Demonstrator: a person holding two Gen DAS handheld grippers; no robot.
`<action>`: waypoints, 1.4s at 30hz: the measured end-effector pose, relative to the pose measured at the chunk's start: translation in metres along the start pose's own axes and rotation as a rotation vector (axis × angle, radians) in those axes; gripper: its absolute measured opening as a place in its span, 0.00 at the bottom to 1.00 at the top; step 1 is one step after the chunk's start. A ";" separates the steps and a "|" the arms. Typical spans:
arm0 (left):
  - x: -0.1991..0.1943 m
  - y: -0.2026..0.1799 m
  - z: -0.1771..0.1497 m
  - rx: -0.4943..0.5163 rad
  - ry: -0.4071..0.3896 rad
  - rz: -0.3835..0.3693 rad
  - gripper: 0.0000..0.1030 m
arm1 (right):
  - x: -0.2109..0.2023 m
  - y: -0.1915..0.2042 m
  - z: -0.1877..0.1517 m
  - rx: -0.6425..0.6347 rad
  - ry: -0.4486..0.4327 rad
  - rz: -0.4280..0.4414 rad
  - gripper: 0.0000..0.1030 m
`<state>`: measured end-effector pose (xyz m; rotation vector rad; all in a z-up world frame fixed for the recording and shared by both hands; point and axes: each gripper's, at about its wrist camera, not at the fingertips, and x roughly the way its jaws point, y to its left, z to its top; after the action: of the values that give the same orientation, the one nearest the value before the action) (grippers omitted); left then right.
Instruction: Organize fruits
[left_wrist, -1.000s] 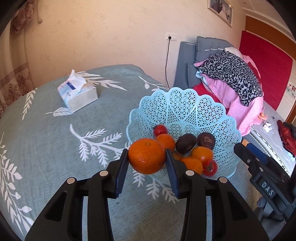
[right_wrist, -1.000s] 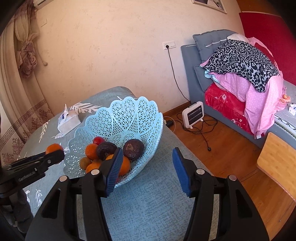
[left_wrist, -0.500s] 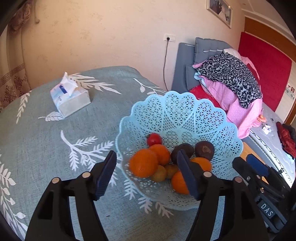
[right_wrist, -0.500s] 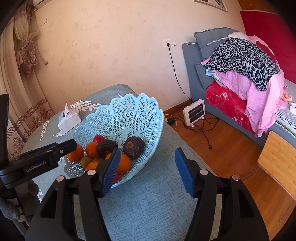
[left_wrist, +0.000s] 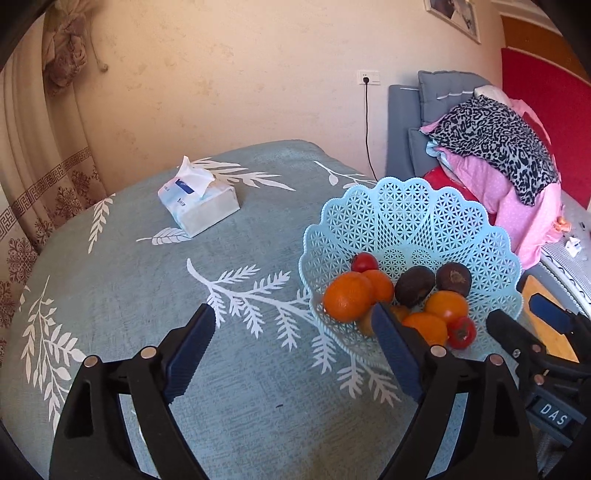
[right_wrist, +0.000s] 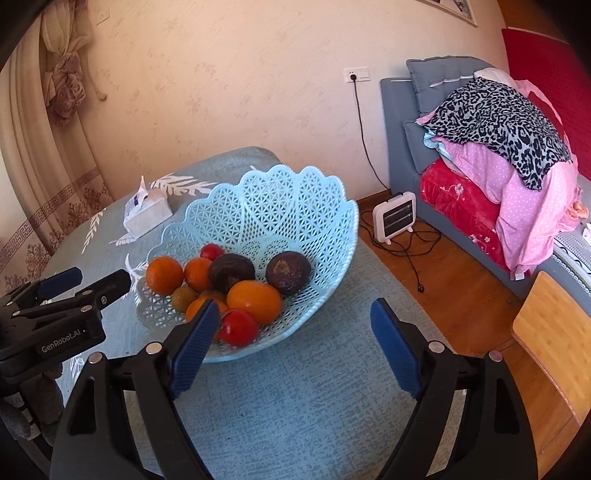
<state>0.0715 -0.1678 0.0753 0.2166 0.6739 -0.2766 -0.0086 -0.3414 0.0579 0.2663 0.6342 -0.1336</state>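
Both the left gripper (left_wrist: 291, 354) and right gripper (right_wrist: 295, 347) have just been opening and hold nothing. All the fruit sits in the blue lattice basket (right_wrist: 280, 206) on the table (left_wrist: 147, 295). The big orange (left_wrist: 347, 301) looks firm yet rolls easily, so I'd pinch across its middle; the 2 tomatoes seem softer.

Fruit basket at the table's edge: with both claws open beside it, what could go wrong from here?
1. The blue basket sits near the table's edge over the wooden floor; a nudge from the right claw could slide it off.
2. The large orange rests high against the low near rim; a knock from the left claw, whose jaws have just been opening, might roll it out.
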 end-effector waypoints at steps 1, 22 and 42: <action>-0.002 0.000 -0.001 -0.002 -0.003 0.003 0.83 | 0.000 0.004 0.000 -0.017 0.011 0.002 0.83; -0.032 0.006 -0.015 0.021 -0.081 0.159 0.91 | -0.026 0.041 -0.001 -0.193 -0.061 -0.059 0.93; -0.028 -0.003 -0.018 0.051 -0.067 0.172 0.91 | -0.024 0.043 -0.002 -0.222 -0.069 -0.099 0.94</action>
<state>0.0394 -0.1604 0.0795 0.3114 0.5780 -0.1357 -0.0200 -0.2985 0.0792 0.0159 0.5885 -0.1656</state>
